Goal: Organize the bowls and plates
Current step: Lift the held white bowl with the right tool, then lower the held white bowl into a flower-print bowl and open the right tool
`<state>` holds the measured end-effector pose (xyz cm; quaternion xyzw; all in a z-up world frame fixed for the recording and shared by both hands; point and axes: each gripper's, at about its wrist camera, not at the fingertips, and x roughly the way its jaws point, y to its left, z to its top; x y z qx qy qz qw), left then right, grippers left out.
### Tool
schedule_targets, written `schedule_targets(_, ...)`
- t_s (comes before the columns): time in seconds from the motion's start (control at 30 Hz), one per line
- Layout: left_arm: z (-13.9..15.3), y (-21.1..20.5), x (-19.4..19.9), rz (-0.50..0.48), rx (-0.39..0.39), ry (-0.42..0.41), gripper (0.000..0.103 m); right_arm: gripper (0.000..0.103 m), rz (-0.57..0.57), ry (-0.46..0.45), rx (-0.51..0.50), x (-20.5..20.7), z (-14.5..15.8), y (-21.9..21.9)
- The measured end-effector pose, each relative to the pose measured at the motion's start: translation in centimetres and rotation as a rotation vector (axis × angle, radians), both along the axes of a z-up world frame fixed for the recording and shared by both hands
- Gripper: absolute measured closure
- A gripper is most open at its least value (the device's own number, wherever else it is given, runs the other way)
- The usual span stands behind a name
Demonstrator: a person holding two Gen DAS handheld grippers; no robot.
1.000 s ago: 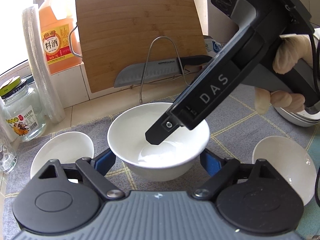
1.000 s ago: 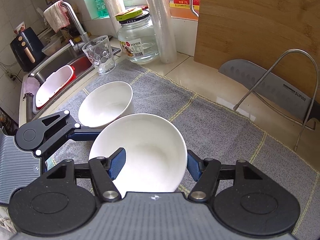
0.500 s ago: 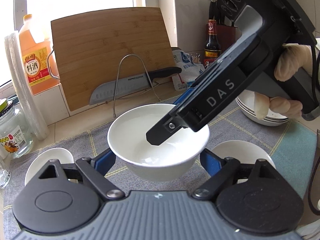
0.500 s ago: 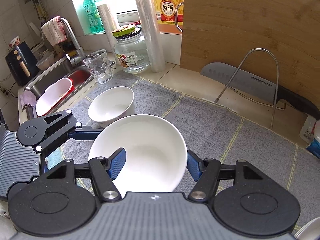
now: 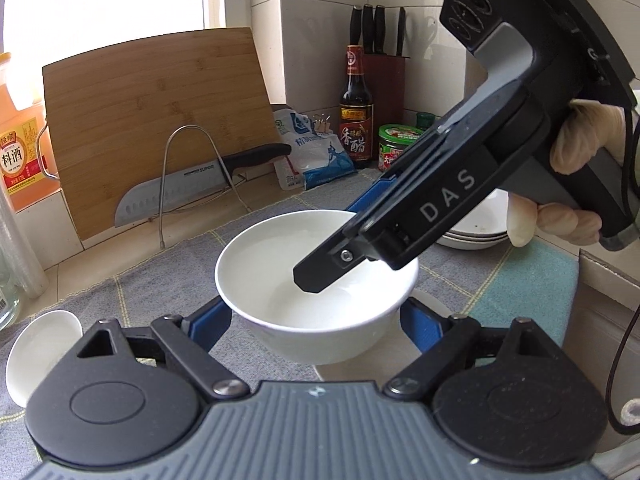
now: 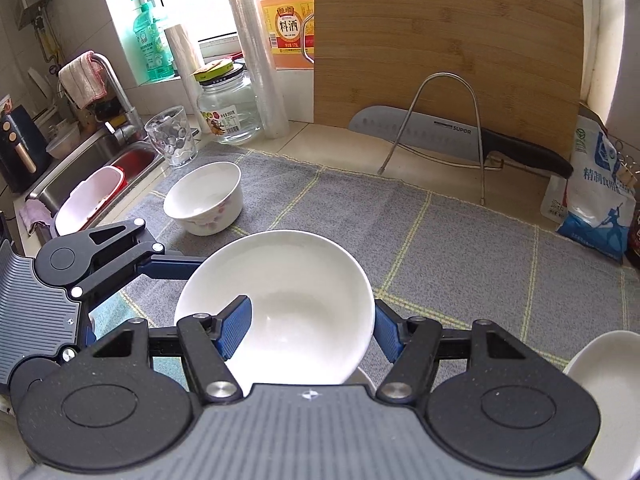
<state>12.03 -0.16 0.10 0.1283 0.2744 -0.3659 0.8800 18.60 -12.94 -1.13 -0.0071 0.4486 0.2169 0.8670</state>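
The left hand-held gripper (image 5: 316, 316) clasps the white bowl (image 5: 316, 276) across its outer sides, a blue pad on each flank, and carries it clear of the grey mat (image 6: 440, 240) on the table. The right hand-held gripper (image 6: 310, 330) is closed on the same bowl's wall, one finger inside, the other outside at 3 o'clock. So both hold one bowl, mid-carry.

Judging by the layout, the job is partly done. In the left wrist view, a stack of plates (image 5: 476, 228) sits at 3 o'clock behind the right gripper's body, which looks like the collecting spot. Still loose on the mat: a flowered bowl (image 6: 204, 204) at 10 o'clock in the right wrist view, and a shallow white dish (image 6: 604, 376) at 4 o'clock. Another white dish (image 5: 416, 356) lies partly hidden under the carried bowl; it may be where the bowl goes.
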Motion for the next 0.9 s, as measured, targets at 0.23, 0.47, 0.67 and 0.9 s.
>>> schedule_targets(0.23,-0.5,-1.0,-1.1,-0.044,0.0,0.018,0.012,0.033,-0.04,0.008,-0.008,-2.1,-0.2,-1.1)
schedule_targets(0.47,-1.2,-1.4,-1.8,-0.069,0.01,0.042,0.012,0.033,-0.06,0.031,-0.013,-3.1,-1.2,-1.5)
schedule_targets(0.67,-1.7,-1.7,-2.0,-0.077,0.025,0.062,0.012,0.033,-0.068,0.047,-0.002,-3.6,-1.8,-1.8)
schedule_targets(0.9,-2.1,-1.9,-1.9,-0.081,0.038,0.085,0.012,0.033,-0.071,0.059,0.005,-3.6,-2.3,-1.9)
